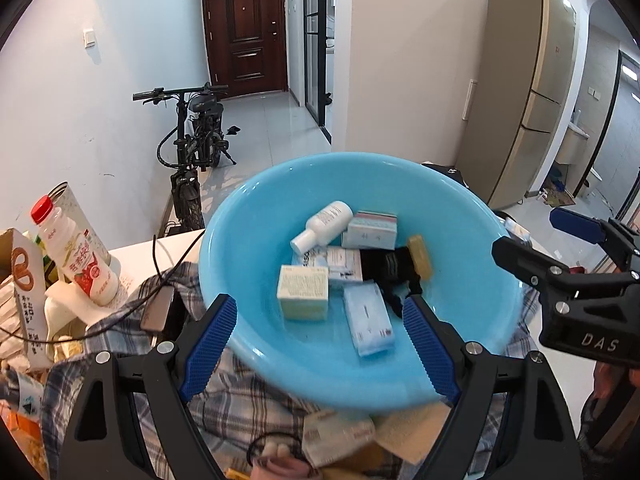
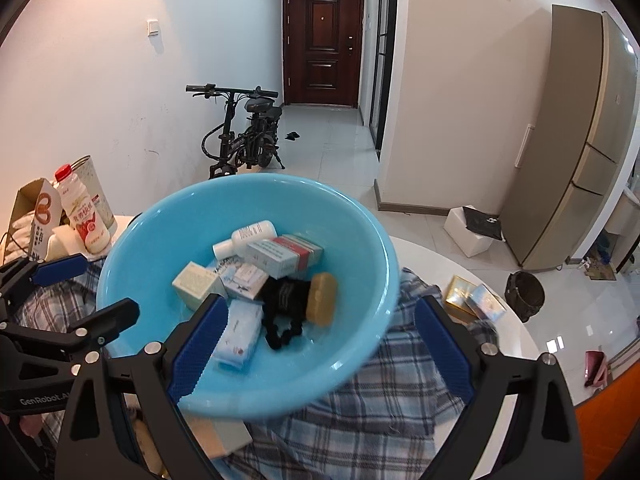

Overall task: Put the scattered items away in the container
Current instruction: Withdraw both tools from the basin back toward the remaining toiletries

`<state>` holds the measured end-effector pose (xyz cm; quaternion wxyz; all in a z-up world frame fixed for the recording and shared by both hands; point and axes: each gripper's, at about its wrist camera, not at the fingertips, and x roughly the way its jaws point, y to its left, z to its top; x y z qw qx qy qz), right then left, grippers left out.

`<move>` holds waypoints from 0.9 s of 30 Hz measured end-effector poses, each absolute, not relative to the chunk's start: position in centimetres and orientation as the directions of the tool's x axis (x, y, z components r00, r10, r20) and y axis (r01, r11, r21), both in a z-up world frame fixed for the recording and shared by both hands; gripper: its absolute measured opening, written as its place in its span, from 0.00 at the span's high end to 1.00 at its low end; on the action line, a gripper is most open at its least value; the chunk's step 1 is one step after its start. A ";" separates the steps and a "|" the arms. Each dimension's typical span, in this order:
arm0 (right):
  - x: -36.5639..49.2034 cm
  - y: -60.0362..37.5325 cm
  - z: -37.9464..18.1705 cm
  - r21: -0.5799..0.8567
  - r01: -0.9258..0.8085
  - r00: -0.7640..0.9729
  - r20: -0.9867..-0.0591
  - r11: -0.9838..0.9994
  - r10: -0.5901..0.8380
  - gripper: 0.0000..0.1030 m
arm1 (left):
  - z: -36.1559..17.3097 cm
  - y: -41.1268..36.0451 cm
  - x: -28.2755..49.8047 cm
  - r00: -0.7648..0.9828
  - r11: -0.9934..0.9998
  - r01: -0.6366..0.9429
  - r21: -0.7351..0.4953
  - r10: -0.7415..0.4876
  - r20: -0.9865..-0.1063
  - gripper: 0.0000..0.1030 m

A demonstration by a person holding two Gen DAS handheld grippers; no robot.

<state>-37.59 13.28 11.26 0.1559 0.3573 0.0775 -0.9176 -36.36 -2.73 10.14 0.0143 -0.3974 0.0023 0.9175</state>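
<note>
Both hand-held grippers, left [image 1: 316, 344] and right [image 2: 320, 344], partly hide the basin [image 1: 248, 240].

Basin [image 1: 240, 240] on cloth [image 1: 248, 400] atop table [image 2: 508, 336]; inside: bottle [image 1: 326, 224], boxes [image 1: 304, 292] (several, overlapping), sock [image 1: 394, 274]. Left of basin: milk bottle [image 1: 76, 252]. Behind: bicycle [image 1: 192, 148].

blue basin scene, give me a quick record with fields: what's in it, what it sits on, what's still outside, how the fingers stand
container: blue basin, resting on a plaid cloth
inside: white bottle, several small boxes, a tissue pack, a black fabric item, an amber soap bar
outside, left side: red-capped drink bottle, pretzel box
outside, right side: two flat packets on the table
left gripper: fingers apart, nothing held
right gripper: fingers apart, nothing held
</note>
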 end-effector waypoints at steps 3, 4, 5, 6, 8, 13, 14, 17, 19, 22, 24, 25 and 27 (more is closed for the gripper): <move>-36.1 13.9 11.3 -0.035 0.349 -0.695 -0.680 -0.936 -0.234 0.09 | 10.4 -2.4 -34.3 -0.693 -1.000 -0.027 -0.014 0.029 -0.721 0.15; -35.5 14.1 11.2 -0.036 0.352 -0.694 -0.680 -0.935 -0.235 0.09 | 10.3 -2.3 -33.6 -0.693 -1.000 -0.026 -0.015 0.029 -0.720 0.15; -35.0 14.2 11.1 -0.036 0.357 -0.692 -0.682 -0.933 -0.238 0.09 | 10.2 -2.4 -33.1 -0.692 -1.000 -0.024 -0.017 0.029 -0.721 0.15; -34.4 14.3 10.9 -0.036 0.365 -0.687 -0.685 -0.930 -0.243 0.09 | 10.1 -2.3 -32.6 -0.690 -1.000 -0.022 -0.018 0.028 -0.723 0.15; -33.4 14.4 10.5 -0.031 0.380 -0.674 -0.694 -0.925 -0.253 0.09 | 9.7 -2.3 -31.5 -0.687 -1.000 -0.013 -0.014 0.020 -0.727 0.15; -31.2 14.4 9.6 -0.014 0.408 -0.649 -0.708 -0.913 -0.279 0.09 | 9.0 -2.4 -29.2 -0.680 -1.000 0.006 -0.020 0.010 -0.734 0.15; -30.9 14.4 9.4 -0.011 0.415 -0.642 -0.712 -0.910 -0.284 0.09 | 8.8 -2.3 -29.0 -0.678 -1.000 0.005 -0.022 0.013 -0.735 0.15; -30.0 14.5 9.0 0.006 0.433 -0.620 -0.724 -0.901 -0.303 0.09 | 8.6 -2.1 -27.9 -0.673 -1.000 0.003 -0.012 0.008 -0.739 0.15; -29.3 14.5 8.9 0.013 0.438 -0.615 -0.725 -0.899 -0.310 0.09 | 8.5 -2.1 -27.2 -0.673 -1.000 0.004 -0.009 0.003 -0.740 0.15; -28.1 14.5 8.6 0.027 0.449 -0.604 -0.727 -0.893 -0.326 0.09 | 8.4 -2.3 -26.1 -0.674 -1.000 0.011 -0.014 0.003 -0.739 0.15; -27.4 14.5 8.4 0.055 0.461 -0.589 -0.728 -0.886 -0.351 0.09 | 8.2 -2.4 -25.5 -0.671 -1.000 0.012 -0.021 0.008 -0.741 0.15; -27.1 14.4 8.2 0.066 0.461 -0.583 -0.729 -0.885 -0.358 0.09 | 8.1 -2.5 -25.2 -0.671 -1.000 0.015 -0.025 0.008 -0.742 0.15; -26.5 14.2 7.9 0.076 0.464 -0.574 -0.734 -0.883 -0.365 0.09 | 7.8 -2.8 -24.4 -0.667 -0.999 0.026 -0.032 0.007 -0.745 0.15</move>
